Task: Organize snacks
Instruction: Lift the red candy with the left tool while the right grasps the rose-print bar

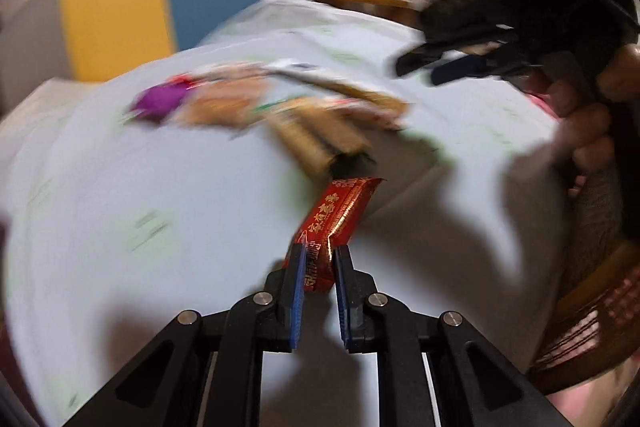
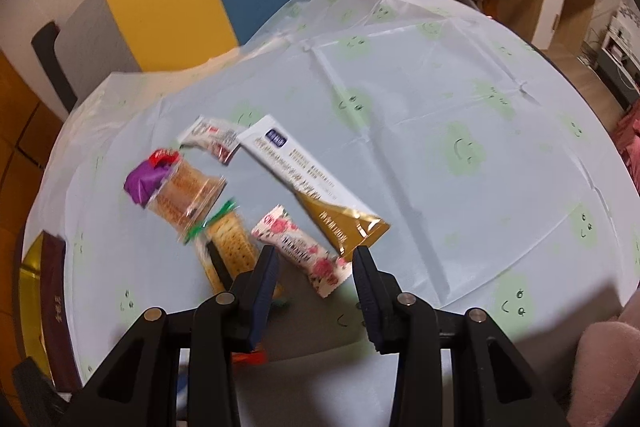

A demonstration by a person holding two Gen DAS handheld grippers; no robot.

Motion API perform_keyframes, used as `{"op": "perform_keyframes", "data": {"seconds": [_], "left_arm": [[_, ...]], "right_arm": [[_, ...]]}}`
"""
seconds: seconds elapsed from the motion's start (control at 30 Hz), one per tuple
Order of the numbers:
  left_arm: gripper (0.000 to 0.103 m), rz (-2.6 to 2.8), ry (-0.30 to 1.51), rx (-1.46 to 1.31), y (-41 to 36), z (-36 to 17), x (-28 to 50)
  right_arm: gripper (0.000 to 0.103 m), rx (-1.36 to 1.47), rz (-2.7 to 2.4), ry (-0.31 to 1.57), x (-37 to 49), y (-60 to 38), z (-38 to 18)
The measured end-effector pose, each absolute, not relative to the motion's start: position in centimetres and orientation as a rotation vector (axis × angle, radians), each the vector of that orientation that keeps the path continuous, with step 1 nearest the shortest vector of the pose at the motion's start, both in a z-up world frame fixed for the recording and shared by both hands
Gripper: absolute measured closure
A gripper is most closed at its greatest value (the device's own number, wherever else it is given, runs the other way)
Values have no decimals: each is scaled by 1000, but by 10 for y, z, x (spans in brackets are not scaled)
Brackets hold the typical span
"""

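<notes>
My left gripper (image 1: pixel 318 251) is shut on the near end of a red snack packet (image 1: pixel 340 211) with gold writing, which sticks out forward over the table. Ahead of it the snack pile is blurred. In the right wrist view my right gripper (image 2: pixel 316 255) stands open just above a floral packet (image 2: pixel 288 235), with nothing between its pads. Around that lie a cracker pack with green ends (image 2: pixel 230 243), a clear pack of biscuits (image 2: pixel 186 195), a purple packet (image 2: pixel 144 183), a long white and gold packet (image 2: pixel 304 167) and a small white and red packet (image 2: pixel 212 137).
A round table under a pale cloth with green faces (image 2: pixel 440 107) carries everything. A gold and brown box (image 2: pixel 52 287) sits at its left edge. A wooden chair (image 1: pixel 580 327) stands at the right. A hand (image 1: pixel 588 123) holds the right gripper (image 1: pixel 418 71) above the pile.
</notes>
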State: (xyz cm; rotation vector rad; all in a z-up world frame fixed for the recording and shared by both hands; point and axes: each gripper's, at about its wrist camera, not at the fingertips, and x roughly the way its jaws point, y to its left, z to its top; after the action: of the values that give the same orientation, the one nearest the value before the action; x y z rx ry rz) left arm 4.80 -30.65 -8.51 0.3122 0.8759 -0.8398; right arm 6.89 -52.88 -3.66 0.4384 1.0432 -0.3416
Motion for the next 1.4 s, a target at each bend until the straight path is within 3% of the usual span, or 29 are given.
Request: {"op": "perform_keyframes", "data": {"seconds": [0.2,0.3,1.0,1.07,1.1,1.17,1.23,1.3,1.4], "left_arm": [[89,-745,854,172,-235,-98,50],[89,-746,849,154,-230,-98,48],[89,-781,863,113,-228,-100,53],[89,-782,864,112,-227,-100,53],[88,-781,865,111,-227,-100,53],[88,-782,868,113,-226,-98,52],[85,-784,866,124,-224,-95,50],[65,-775,857,149,-220,-89,47],[58,-780,834,175,-209,-81,44]], "right_arm": [[64,366,-342,1077,72,-517,-40],[68,344,-348,1092,74,-516,-43],[68,108,-322,1254,124,-495,-86],[69,113,-314,1277,126,-498,-91],[77,96,-309,1272,127,-496,-91],[81,67,-293,1271,127,-489,-90],[81,20,-287,1274,126,-482,-91],[81,12,-290,1278,127,-480,-92],[81,78,-288,1287,126,-485,-92]]}}
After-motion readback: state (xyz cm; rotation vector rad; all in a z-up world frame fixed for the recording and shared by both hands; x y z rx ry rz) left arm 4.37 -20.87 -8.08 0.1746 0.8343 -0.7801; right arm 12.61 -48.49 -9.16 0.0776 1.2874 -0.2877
